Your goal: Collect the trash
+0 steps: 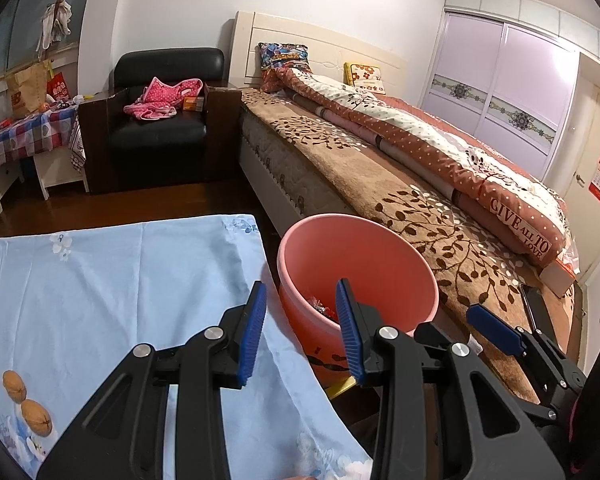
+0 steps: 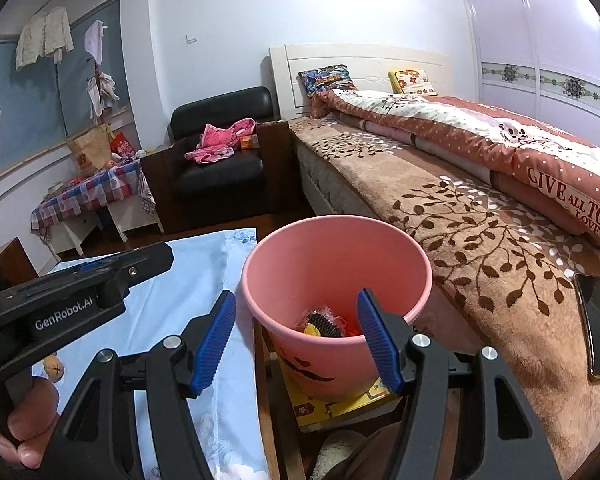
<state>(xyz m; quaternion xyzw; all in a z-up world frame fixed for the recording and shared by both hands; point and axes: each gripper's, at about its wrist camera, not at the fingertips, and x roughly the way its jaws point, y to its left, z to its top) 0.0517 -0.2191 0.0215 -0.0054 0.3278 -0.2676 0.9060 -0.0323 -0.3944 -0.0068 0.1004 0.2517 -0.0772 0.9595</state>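
Both grippers, left and right, empty, jaws parted. Two brown walnuts left on light-blue cloth; to be pinched singly, carried over pink plastic bin, dropped.

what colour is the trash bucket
Pink bucket, clearest in the right wrist view.

One pink bin, two walnuts, two pillows, one phone
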